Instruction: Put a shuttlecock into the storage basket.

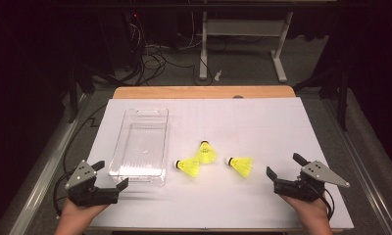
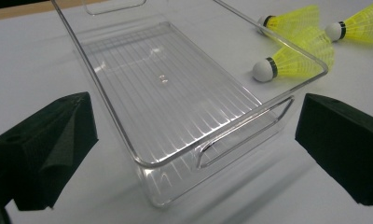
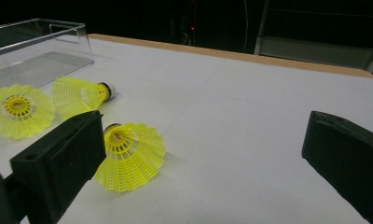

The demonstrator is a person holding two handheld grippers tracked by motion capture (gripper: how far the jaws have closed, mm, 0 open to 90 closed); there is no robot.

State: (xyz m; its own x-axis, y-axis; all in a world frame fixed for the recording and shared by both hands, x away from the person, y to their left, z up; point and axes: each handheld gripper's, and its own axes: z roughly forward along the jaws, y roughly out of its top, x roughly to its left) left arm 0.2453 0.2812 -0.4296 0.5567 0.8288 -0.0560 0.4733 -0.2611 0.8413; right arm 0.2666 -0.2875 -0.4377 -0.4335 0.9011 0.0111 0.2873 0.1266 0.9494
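Three yellow shuttlecocks lie on the white table: one [image 1: 240,164] to the right, two touching ones [image 1: 189,166] [image 1: 205,152] beside a clear plastic bin [image 1: 140,147]. My left gripper [image 1: 110,175] is open at the bin's near end; the left gripper view has the bin's near wall [image 2: 212,154] between the jaws, with nothing inside the bin. Beyond its corner lie the shuttlecocks [image 2: 296,53]. My right gripper [image 1: 283,165] is open, right of the shuttlecocks. In the right gripper view, the nearest shuttlecock [image 3: 131,156] lies by the left jaw, untouched.
The white sheet [image 1: 262,122] covers a wooden table whose far edge [image 1: 204,92] shows bare. Beyond it stand a desk frame [image 1: 282,54] and floor cables [image 1: 150,58]. Dark floor flanks both table sides.
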